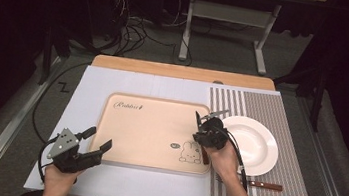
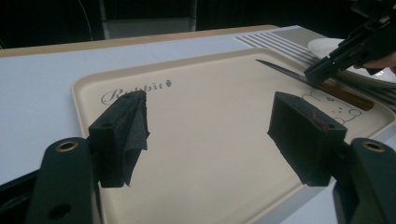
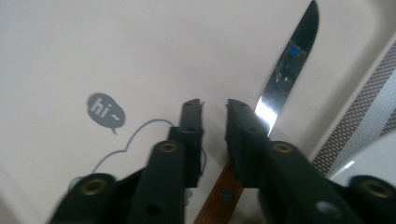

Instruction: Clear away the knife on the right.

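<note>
A knife with a wooden handle (image 1: 204,155) lies on the beige rabbit-print tray (image 1: 148,130) along its right side. In the right gripper view its blade (image 3: 285,60) points away and the handle passes beneath the jaws. My right gripper (image 3: 215,105) hangs just over the knife (image 2: 336,91), its jaws a narrow gap apart with bare tray (image 3: 116,46) showing between them. From above, the right gripper (image 1: 201,121) is at the tray's right edge. My left gripper (image 1: 99,137) stands wide open at the tray's near left corner, nothing between its jaws (image 2: 210,126).
A white plate (image 1: 257,143) sits on a striped placemat (image 1: 291,117) right of the tray. A wooden-handled utensil (image 1: 262,185) lies on the mat in front of the plate. The tray (image 2: 210,84) rests on a white board over the wooden table.
</note>
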